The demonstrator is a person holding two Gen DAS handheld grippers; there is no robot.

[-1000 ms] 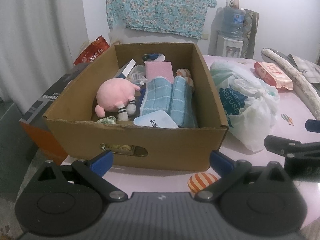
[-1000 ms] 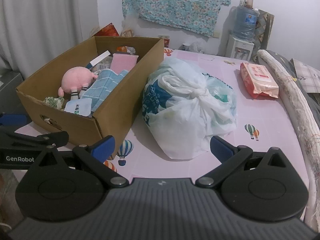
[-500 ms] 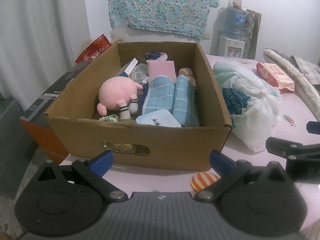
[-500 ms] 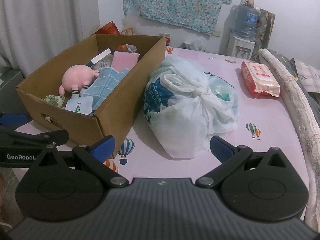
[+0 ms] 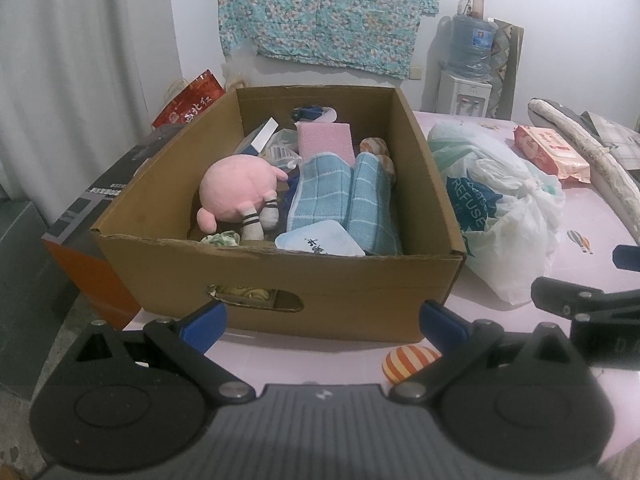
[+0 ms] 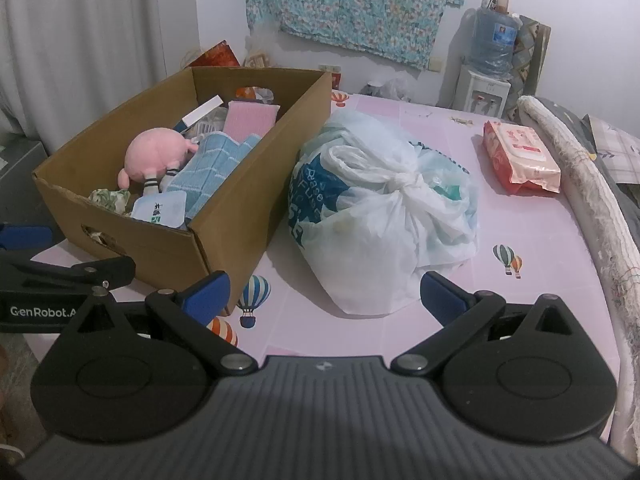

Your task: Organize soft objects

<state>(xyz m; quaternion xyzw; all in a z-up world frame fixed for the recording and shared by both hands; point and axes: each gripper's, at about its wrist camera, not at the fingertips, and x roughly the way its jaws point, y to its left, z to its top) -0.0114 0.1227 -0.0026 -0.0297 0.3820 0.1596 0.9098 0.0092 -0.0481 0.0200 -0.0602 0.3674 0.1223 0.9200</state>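
White walls, floral cloth (image 5: 326,12) hung up; curtain (image 5: 80,60) left; water dispenser (image 6: 486,76) in corner.

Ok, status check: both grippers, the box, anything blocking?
Left gripper and right gripper open, empty. Pink plush and blue cloth in cardboard box. Tied plastic bag beside box.

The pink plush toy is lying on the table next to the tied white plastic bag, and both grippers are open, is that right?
Not quite. The pink plush toy lies inside the cardboard box, as the left wrist view shows; the tied white plastic bag sits on the table beside that box. Both hand-held grippers, left and right, are open.
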